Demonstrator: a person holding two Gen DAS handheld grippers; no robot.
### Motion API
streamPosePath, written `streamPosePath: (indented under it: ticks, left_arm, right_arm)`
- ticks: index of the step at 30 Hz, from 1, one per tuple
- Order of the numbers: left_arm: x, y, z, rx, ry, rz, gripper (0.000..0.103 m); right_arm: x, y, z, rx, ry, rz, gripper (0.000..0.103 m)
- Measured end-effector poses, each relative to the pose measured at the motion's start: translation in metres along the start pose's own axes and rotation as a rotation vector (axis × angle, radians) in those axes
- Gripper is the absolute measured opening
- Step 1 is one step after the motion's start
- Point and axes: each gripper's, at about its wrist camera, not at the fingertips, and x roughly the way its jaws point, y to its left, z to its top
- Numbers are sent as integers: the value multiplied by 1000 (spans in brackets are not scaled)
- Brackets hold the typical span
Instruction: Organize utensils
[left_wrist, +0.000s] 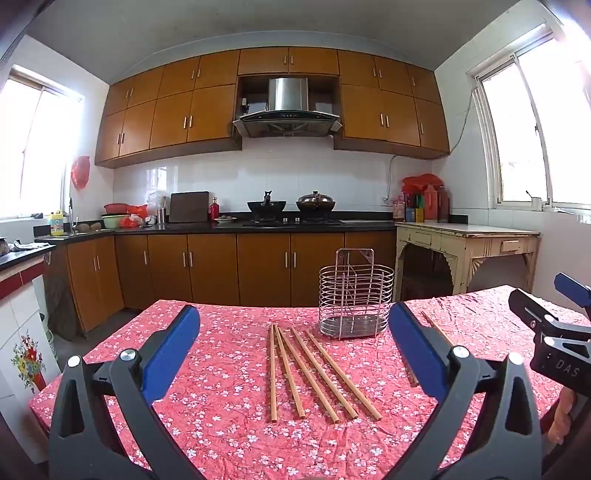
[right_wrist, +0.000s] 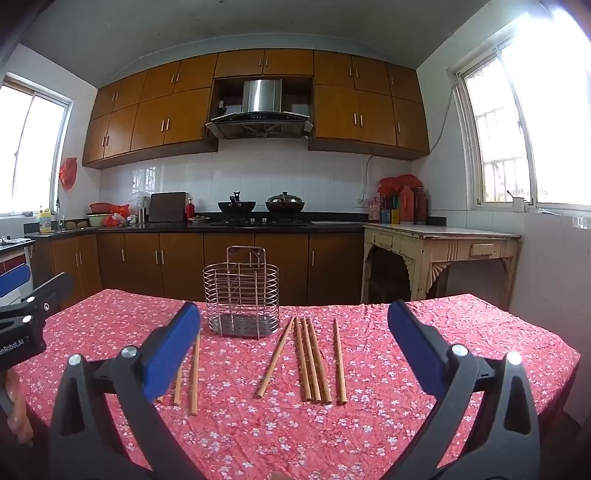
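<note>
Several wooden chopsticks (left_wrist: 314, 373) lie fanned out on the red floral tablecloth (left_wrist: 221, 424), straight ahead of my left gripper (left_wrist: 293, 310), which is open and empty above the table. A wire utensil holder (left_wrist: 354, 295) stands upright behind them, empty as far as I can see. More chopsticks (left_wrist: 436, 328) show partly behind the left gripper's right finger. In the right wrist view, my right gripper (right_wrist: 294, 308) is open and empty, with a second group of chopsticks (right_wrist: 314, 362) between its fingers' lines and the holder (right_wrist: 242, 291) to the left behind them. Three more chopsticks (right_wrist: 188, 376) lie left.
The table's far edge (right_wrist: 332, 304) runs just behind the holder. Beyond it are brown kitchen cabinets (right_wrist: 236, 258) and a cream side table (right_wrist: 443, 251) at the right. Each gripper shows at the other view's edge, the right gripper (left_wrist: 546, 314) and the left gripper (right_wrist: 37, 295).
</note>
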Motion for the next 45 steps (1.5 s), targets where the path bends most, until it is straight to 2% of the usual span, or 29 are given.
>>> streamPosePath:
  ticks: [45]
  left_arm:
    - [1,-4,-2,1,1,0,101]
  right_arm:
    - [10,2,-13,20,9,3,99]
